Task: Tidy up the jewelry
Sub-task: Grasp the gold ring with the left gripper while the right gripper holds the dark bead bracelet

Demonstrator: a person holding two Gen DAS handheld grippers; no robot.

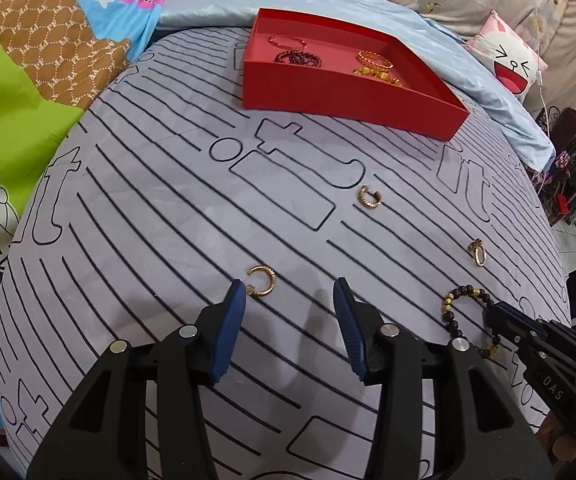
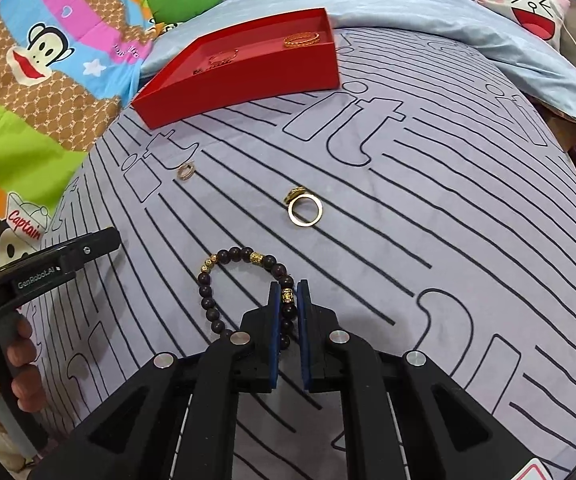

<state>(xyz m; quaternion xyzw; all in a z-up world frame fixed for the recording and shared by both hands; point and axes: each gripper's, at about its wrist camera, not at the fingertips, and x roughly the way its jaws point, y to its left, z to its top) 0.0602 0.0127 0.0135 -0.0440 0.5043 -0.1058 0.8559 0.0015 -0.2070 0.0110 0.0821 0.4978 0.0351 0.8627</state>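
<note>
Right gripper (image 2: 288, 294) jaws are clamped on the bracelet (image 2: 244, 258); lift it clear before carrying it to the box (image 2: 248, 80). Left gripper (image 1: 288, 296) jaws stand open by an earring (image 1: 262, 282).

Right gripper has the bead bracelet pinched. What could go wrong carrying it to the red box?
1. The right gripper pinches the bracelet at only one edge, so the beads may slip out when lifted.
2. The dangling loop could drag across the ring lying between it and the box.
3. The box already holds pieces; dropping in may tangle them.
</note>
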